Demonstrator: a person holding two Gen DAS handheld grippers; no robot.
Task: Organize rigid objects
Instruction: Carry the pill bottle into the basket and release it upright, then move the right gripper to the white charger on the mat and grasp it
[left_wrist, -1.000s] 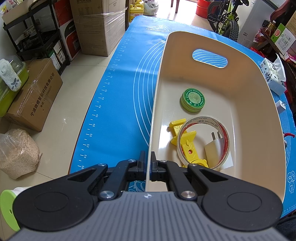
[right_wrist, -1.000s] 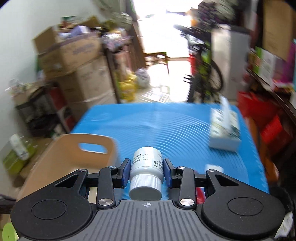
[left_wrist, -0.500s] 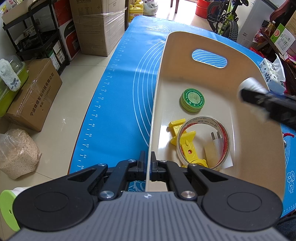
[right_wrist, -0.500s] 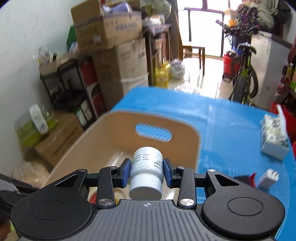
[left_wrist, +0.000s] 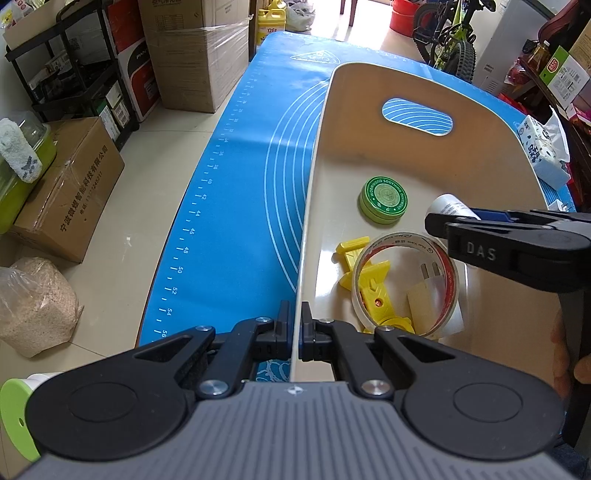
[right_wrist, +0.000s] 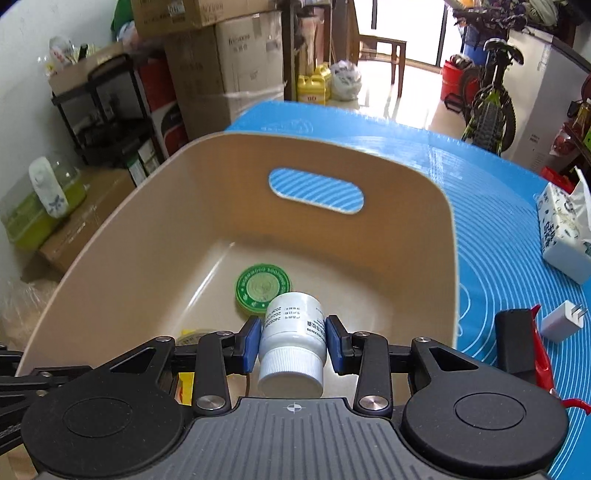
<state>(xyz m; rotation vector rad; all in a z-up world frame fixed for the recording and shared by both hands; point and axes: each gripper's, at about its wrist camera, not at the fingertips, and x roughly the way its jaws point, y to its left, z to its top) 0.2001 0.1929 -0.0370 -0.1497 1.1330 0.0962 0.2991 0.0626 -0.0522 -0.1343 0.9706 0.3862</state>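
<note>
Over the bin, the right gripper pinches a bottle, while the left gripper's jaws clamp the bin's rim.

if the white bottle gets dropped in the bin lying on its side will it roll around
Probably somewhat: the white bottle is a smooth round cylinder, so it is apt to roll on the bin's slick floor. It looks rigid, unlikely to dent. The green tin and tape roll may stop it.

pale tiled floor, stacked cardboard boxes against a white wall, a black shelf rack, a bicycle, daylight from the far doorway.
</note>
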